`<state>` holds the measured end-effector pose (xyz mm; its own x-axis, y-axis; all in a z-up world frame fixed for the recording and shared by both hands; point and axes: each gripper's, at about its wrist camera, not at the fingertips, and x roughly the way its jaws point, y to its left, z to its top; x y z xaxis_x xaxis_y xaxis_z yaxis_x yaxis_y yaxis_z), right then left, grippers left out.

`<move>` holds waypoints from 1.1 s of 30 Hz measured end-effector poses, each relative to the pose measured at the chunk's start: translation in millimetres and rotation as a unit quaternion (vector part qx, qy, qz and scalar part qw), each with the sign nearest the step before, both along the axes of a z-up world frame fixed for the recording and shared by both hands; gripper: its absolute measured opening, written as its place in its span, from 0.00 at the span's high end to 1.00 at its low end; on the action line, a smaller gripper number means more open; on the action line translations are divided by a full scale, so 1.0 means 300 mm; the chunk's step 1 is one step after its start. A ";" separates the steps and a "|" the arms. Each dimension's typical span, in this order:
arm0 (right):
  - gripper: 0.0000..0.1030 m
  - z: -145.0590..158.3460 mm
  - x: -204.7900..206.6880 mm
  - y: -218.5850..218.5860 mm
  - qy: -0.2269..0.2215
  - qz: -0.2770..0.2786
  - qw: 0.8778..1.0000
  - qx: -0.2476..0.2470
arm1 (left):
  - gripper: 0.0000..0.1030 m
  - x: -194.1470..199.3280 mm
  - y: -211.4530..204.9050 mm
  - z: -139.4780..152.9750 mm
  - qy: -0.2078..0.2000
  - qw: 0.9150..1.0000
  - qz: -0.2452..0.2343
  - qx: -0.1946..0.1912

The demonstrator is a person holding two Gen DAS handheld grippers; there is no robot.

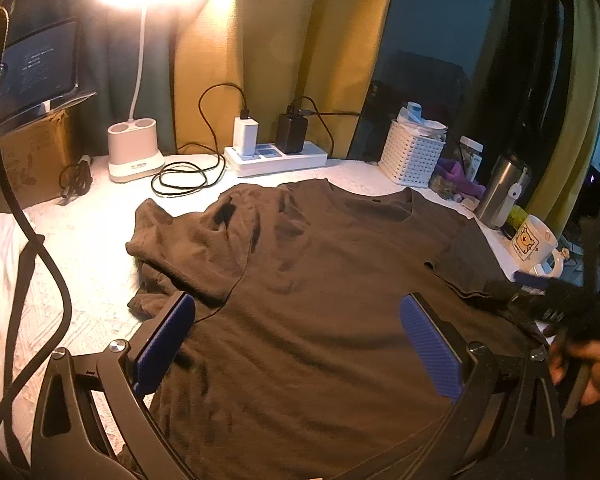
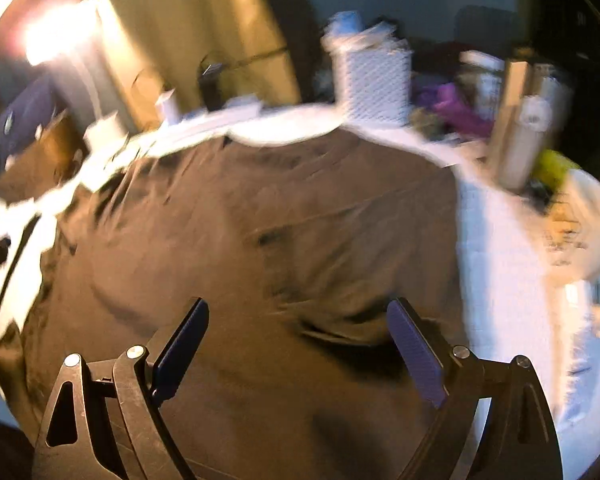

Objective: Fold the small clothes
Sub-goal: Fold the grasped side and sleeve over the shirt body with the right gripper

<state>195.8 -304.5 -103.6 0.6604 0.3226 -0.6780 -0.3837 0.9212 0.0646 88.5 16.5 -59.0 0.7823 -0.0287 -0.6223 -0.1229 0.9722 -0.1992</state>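
A brown T-shirt [image 1: 320, 272] lies spread on the white tablecloth, neckline toward the back, its left sleeve folded in and rumpled. My left gripper [image 1: 296, 304] hovers over the shirt's lower part with its blue pads wide apart and nothing between them. In the blurred right wrist view the same shirt [image 2: 260, 220] fills the middle. My right gripper [image 2: 298, 312] stands open above the cloth, near a raised fold on the shirt's right side. A person's hand [image 1: 580, 360] shows at the right edge of the left wrist view.
At the back stand a lit desk lamp [image 1: 134, 148], a power strip [image 1: 276, 156] with chargers and cables, and a white basket [image 1: 414, 154]. A steel tumbler [image 1: 500, 188] and a mug [image 1: 534, 244] crowd the right edge. A cardboard box [image 1: 28, 160] sits at back left.
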 end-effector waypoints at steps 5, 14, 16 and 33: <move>0.11 -0.011 0.002 -0.106 0.009 -0.021 1.000 0.001 | 0.02 0.014 -0.043 0.004 0.003 1.000 -0.015 0.003; 0.15 -0.076 -0.035 -0.076 0.048 0.035 0.997 0.044 | 0.02 0.000 -0.080 0.014 0.005 1.000 -0.019 0.013; 0.15 -0.096 -0.054 -0.030 0.067 0.061 0.995 0.047 | 0.02 -0.006 -0.070 0.012 0.007 1.000 -0.014 0.012; 0.15 -0.117 0.001 0.057 0.086 0.042 0.995 0.010 | 0.02 -0.056 0.124 -0.027 0.022 0.998 0.050 0.008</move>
<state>196.1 -287.2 -138.7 0.5048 0.3860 -0.7721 -0.4413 0.8841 0.1535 71.6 53.6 -67.1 0.7525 0.0584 -0.6560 -0.2275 0.9578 -0.1757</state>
